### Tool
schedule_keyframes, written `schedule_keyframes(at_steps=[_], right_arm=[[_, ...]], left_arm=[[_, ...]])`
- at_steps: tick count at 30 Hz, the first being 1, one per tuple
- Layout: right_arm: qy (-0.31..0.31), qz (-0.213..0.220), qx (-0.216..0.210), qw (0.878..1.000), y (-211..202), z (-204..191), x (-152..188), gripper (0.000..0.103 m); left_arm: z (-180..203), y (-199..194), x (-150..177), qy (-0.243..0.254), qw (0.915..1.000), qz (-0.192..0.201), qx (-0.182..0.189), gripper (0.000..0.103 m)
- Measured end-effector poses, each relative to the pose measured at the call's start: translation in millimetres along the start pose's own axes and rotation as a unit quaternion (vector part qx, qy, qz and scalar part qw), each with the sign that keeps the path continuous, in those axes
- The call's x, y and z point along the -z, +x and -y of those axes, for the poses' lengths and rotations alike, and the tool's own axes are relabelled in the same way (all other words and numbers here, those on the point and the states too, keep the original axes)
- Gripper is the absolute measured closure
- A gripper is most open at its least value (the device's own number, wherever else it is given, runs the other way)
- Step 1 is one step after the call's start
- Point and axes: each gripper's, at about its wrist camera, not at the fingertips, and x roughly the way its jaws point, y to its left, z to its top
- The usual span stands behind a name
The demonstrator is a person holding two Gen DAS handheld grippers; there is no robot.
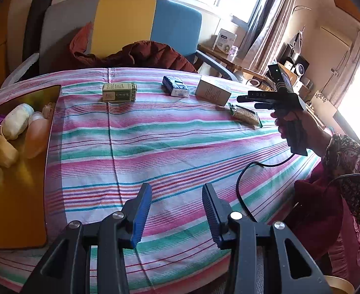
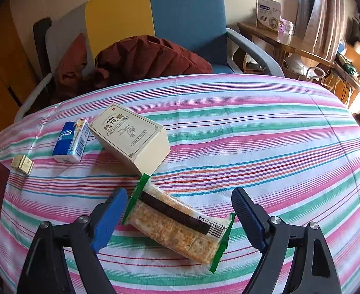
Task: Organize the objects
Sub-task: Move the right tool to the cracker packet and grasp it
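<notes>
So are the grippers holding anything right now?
No. The left gripper is open over bare cloth; the right gripper is open around the green-edged clear cracker packet, not pressing it.

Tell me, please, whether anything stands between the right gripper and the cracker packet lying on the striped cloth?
Nothing visible does. The right gripper is open and the cracker packet lies flat between its fingers, with no pad touching it. The nearest thing, the cream box, sits just beyond the packet's far end and not in the gripper's path.
</notes>
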Motion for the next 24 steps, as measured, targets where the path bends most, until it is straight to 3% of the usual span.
schedule_keyframes(at_steps=[3,6,8,12,16,18,21,23,24], right_arm=[[-0.013,-0.021,0.005,1.0,11.5,-2.0,-2.0,0.015],[0.014,-0.089,-0.086,0.992,21.1,-3.7,6.3,0.016],[0.006,-0.098,-0.113,0.989,15.3,-14.4,11.8,0.016],[-0.055,-0.067,-0.069,0.994,7.6,-37.5,14.8,0.016],[-0.046,-0.079,-0.028,0.995,26.4,-41.7,13.3,0.02],[-0.049,-0.092,-0.008,0.994,35.7,-44.1,13.5,0.038],[-0.078,-0.091,0.026,0.992,39.2,-54.2,15.8,0.054],[-0.076,-0.091,0.023,0.993,38.8,-55.1,15.7,0.064],[-0.072,-0.093,0.024,0.993,38.8,-55.1,15.7,0.064]], left_arm=[[3.7,8.7,-0.2,-0.002,1.0,-0.008,0.003,0.06],[7.9,14.6,0.0,-0.002,0.9998,-0.016,0.008,0.06],[9.6,16.0,0.8,0.003,0.9998,-0.017,0.004,0.06],[7.7,16.9,0.3,-0.001,0.9998,-0.018,0.002,0.06],[4.0,18.2,-1.6,-0.008,0.9998,-0.018,-0.002,0.06],[2.0,20.1,-5.2,-0.011,0.9997,-0.019,-0.01,0.06],[-3.1,21.6,-12.7,-0.019,0.9996,-0.016,-0.016,0.06],[-6.4,23.9,-19.9,-0.022,0.9994,-0.015,-0.022,0.06],[-8.3,25.0,-25.4,-0.023,0.9993,-0.013,-0.025,0.06]])
